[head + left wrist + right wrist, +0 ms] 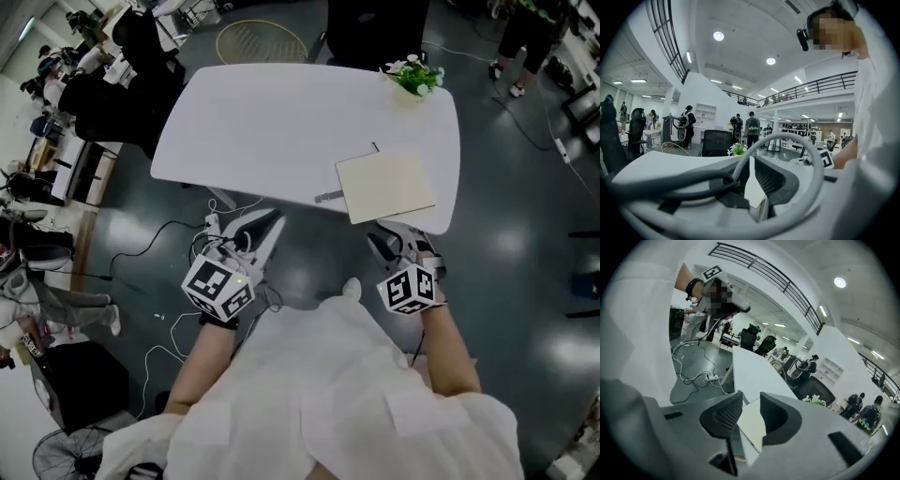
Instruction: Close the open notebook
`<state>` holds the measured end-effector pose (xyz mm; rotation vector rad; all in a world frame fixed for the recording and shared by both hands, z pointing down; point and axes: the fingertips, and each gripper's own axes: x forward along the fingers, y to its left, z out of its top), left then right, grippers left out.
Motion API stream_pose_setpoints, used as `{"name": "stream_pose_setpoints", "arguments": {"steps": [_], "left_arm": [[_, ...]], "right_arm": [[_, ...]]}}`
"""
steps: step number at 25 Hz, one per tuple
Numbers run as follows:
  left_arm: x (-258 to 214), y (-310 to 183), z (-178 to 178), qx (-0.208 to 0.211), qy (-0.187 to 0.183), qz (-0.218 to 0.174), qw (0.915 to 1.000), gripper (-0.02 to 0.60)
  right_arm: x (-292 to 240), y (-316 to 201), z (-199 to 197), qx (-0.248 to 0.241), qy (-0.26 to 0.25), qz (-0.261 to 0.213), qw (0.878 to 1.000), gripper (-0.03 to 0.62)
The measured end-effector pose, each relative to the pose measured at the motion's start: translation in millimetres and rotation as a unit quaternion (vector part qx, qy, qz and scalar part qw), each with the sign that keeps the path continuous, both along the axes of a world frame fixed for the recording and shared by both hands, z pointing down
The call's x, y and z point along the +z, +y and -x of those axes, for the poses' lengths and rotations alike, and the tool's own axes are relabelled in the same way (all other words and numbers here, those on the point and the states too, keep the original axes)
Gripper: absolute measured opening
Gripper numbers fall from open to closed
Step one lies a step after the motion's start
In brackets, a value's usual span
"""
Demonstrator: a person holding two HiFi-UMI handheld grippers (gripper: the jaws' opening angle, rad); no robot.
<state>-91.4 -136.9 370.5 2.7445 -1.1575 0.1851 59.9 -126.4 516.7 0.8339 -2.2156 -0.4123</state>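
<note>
The notebook [385,186] lies closed on the white table [281,122], cream cover up, near the front right edge. A grey pen [328,196] rests just left of it. Both grippers hang off the table on the person's side of the front edge, apart from the notebook. My left gripper [253,225] [751,161] has its jaws a little apart with nothing between them; a grey cable loops across its view. My right gripper [394,239] [751,401] is open and empty, and the notebook [752,423] shows through its gap.
A small potted plant [413,75] stands at the table's far right corner. Cables and a power strip [211,225] lie on the floor under the front left edge. Office chairs [141,56] and people stand beyond the table.
</note>
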Motion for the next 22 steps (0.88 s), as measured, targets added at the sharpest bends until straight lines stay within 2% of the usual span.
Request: {"name": "stream_pose_setpoints", "arguments": {"steps": [5,14,22], "left_arm": [[4.6,-20.0,-9.1,-0.019,-0.010,0.002,0.9998,0.031],[22.6,-42.1,-13.7,-0.035,-0.018,0.021,0.9990,0.031],[28.6,-62.1,-24.0,-0.015,-0.012,0.030,0.9994,0.031]], "right_arm": [[27.6,-14.6,0.7,-0.056,0.039,0.005,0.998,0.123],[81.1,-36.9,9.4,-0.116,0.105,-0.003,0.988,0.132],[141.2,-45.3,21.7,-0.136,0.196,-0.001,0.971,0.138]]}}
